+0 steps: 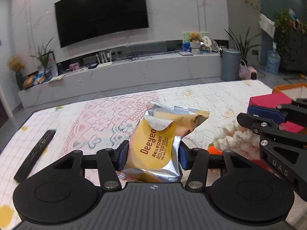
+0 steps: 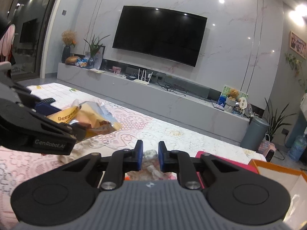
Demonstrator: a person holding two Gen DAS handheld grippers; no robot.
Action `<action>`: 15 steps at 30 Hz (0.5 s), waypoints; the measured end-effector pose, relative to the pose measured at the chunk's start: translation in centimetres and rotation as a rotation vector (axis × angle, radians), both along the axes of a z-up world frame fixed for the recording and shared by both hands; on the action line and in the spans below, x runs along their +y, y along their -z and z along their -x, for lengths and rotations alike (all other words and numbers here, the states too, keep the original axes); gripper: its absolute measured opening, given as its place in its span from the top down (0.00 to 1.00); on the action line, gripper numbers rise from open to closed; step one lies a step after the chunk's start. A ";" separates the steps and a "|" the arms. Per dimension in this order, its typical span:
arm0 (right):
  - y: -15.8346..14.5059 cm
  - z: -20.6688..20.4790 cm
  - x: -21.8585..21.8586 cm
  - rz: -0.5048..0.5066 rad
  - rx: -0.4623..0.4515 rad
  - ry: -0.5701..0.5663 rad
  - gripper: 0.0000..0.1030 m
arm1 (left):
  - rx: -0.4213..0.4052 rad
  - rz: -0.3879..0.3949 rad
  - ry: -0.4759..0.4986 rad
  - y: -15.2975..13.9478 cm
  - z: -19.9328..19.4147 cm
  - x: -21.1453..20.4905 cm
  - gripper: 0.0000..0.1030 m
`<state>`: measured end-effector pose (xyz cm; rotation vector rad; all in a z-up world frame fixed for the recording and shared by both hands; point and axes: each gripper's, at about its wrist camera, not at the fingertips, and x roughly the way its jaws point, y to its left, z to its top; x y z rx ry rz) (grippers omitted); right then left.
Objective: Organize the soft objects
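Note:
A yellow and silver pack of wet wipes (image 1: 153, 145) is lifted above the lace-covered table (image 1: 107, 115), with my left gripper (image 1: 153, 153) shut on its lower half, one blue pad on each side. The right wrist view shows the same pack (image 2: 90, 115) at the left, in the left gripper (image 2: 61, 117). A white knitted soft toy (image 1: 230, 136) with an orange part sits to the right of the pack. My right gripper (image 1: 243, 113) is shut on it. In the right wrist view the toy (image 2: 150, 154) fills the narrow gap between the right gripper's (image 2: 150, 153) blue pads.
A black remote control (image 1: 36, 153) lies on the table at the left. A pink box (image 1: 272, 99) and an orange-edged box (image 2: 278, 170) stand at the right. Beyond the table are a grey TV bench (image 1: 134, 72) and a grey bin (image 1: 230, 65).

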<state>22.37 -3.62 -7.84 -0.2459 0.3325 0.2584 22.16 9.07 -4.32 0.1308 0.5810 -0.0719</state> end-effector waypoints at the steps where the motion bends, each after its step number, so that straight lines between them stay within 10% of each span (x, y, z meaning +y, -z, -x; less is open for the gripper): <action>1: -0.2 0.3 -0.2 -0.014 0.006 -0.002 0.86 | -0.001 0.011 -0.012 -0.1 0.4 0.2 0.43; 15: -1.1 7.4 -2.1 -0.116 0.027 -0.010 0.86 | -0.041 0.050 -0.060 0.0 6.1 0.1 0.43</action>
